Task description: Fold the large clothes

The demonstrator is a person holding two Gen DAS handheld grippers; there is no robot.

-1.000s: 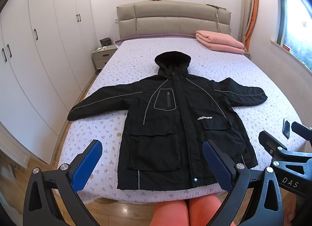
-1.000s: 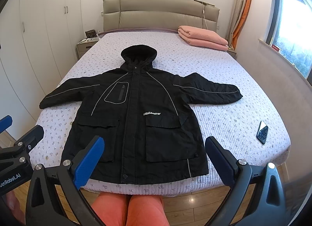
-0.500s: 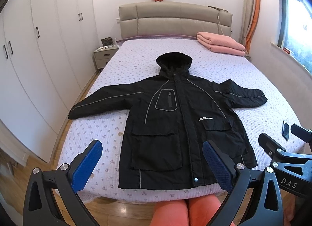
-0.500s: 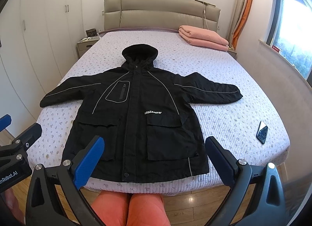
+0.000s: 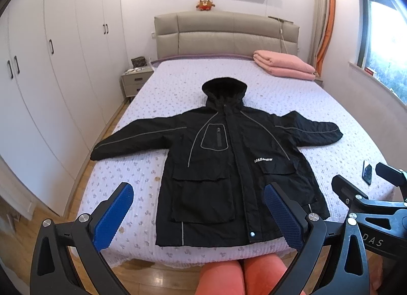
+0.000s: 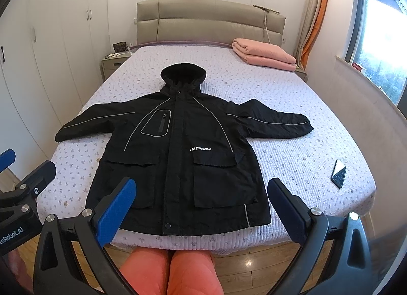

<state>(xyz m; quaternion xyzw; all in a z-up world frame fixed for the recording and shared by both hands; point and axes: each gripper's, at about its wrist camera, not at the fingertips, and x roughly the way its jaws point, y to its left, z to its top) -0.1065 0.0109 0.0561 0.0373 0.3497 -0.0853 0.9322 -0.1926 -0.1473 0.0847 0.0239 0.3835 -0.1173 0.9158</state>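
Observation:
A black hooded jacket (image 5: 229,162) (image 6: 178,147) lies flat and face up on the bed (image 5: 142,180) (image 6: 292,157), sleeves spread to both sides, hood toward the headboard, hem at the near edge. My left gripper (image 5: 198,206) hangs open above the foot of the bed, short of the hem, with nothing between its blue pads. My right gripper (image 6: 201,200) is open too, level with the hem and apart from it. Each gripper shows at the edge of the other's view.
A phone (image 6: 338,173) (image 5: 367,172) lies on the bed's near right corner. Folded pink bedding (image 6: 264,54) sits by the headboard. Wardrobes (image 5: 51,78) line the left wall beside a nightstand (image 5: 136,81). A person's knees in orange trousers (image 6: 168,269) touch the bed's foot.
Both views have crept slightly forward and tilted a little; the jacket sits marginally lower in frame. The jacket itself has not moved, and both grippers stay open.

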